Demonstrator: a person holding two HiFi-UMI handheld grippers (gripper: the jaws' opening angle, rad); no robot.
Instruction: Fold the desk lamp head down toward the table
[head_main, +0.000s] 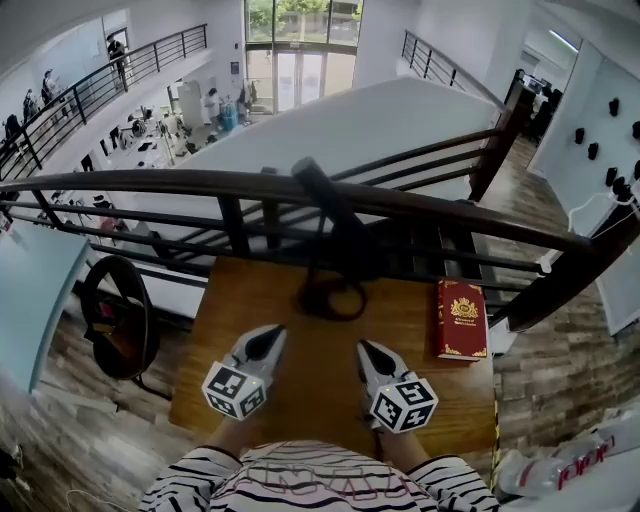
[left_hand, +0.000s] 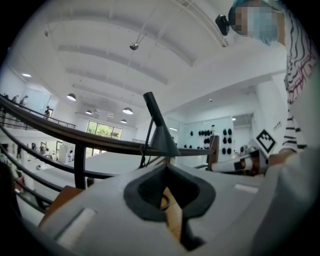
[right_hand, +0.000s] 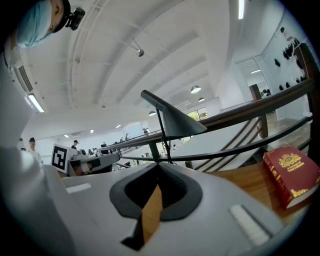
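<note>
A black desk lamp stands at the far middle of the wooden table, its ring base on the wood and its arm rising towards the railing. The cone head shows upright in both gripper views. My left gripper is shut and empty, short of the base on its near left. My right gripper is also shut with nothing in it, on the near right. Neither touches the lamp.
A red book lies at the table's right side. A dark railing runs right behind the lamp along the far edge. A round black chair stands left of the table.
</note>
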